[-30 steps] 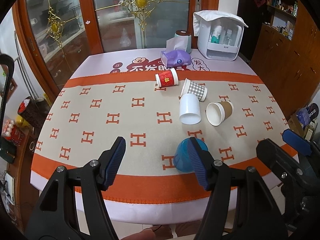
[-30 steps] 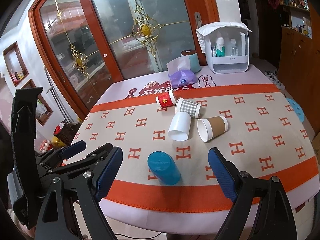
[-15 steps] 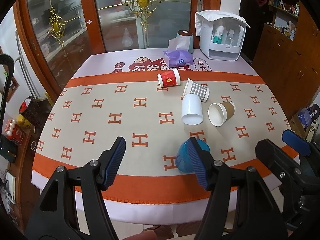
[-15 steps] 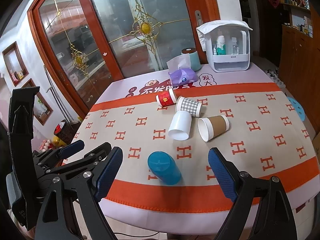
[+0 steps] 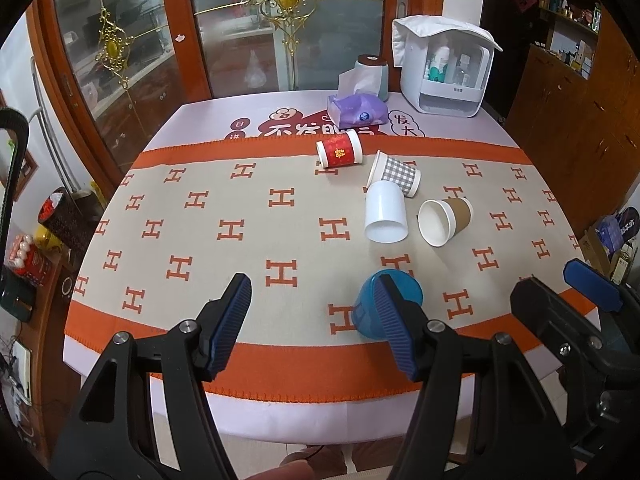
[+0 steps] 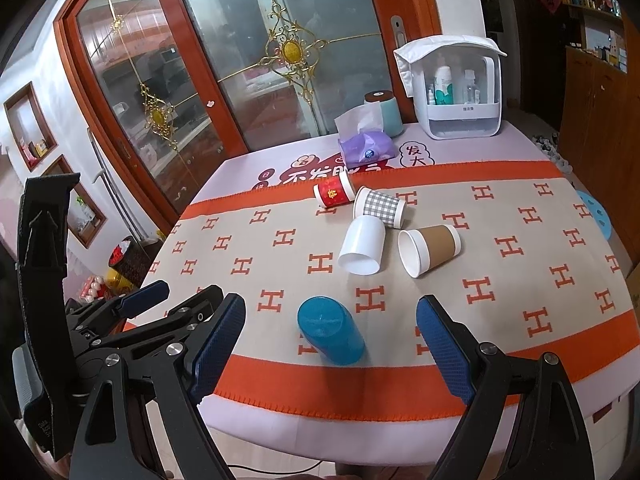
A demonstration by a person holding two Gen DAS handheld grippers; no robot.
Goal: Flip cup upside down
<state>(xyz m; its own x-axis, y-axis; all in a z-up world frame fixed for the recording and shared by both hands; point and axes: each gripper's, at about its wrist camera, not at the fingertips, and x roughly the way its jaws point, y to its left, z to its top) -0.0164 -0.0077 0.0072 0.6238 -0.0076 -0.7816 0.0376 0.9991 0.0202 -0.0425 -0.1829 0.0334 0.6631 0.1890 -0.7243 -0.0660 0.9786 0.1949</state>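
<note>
A blue cup point(image 6: 330, 336) stands upside down near the table's front edge; it also shows in the left wrist view point(image 5: 376, 306), partly behind a finger. Further back several cups lie on their sides: a white cup point(image 6: 362, 250), a brown cup point(image 6: 429, 249), a checked cup point(image 6: 379, 206) and a red cup point(image 6: 334, 194). My left gripper point(image 5: 314, 326) is open and empty above the front edge. My right gripper point(image 6: 332, 350) is open and empty, its fingers wide on either side of the blue cup, nearer the camera.
The table point(image 5: 200, 208) has an orange-and-beige H-patterned cloth. At the back stand a purple tissue pack point(image 5: 357, 111), a roll point(image 5: 374, 72) and a white storage box point(image 5: 446, 68). Glass doors rise behind; wooden cabinets stand at the right.
Both grippers have drifted slightly back and upward from the table. Nothing was taken hold of; the cups have not moved.
</note>
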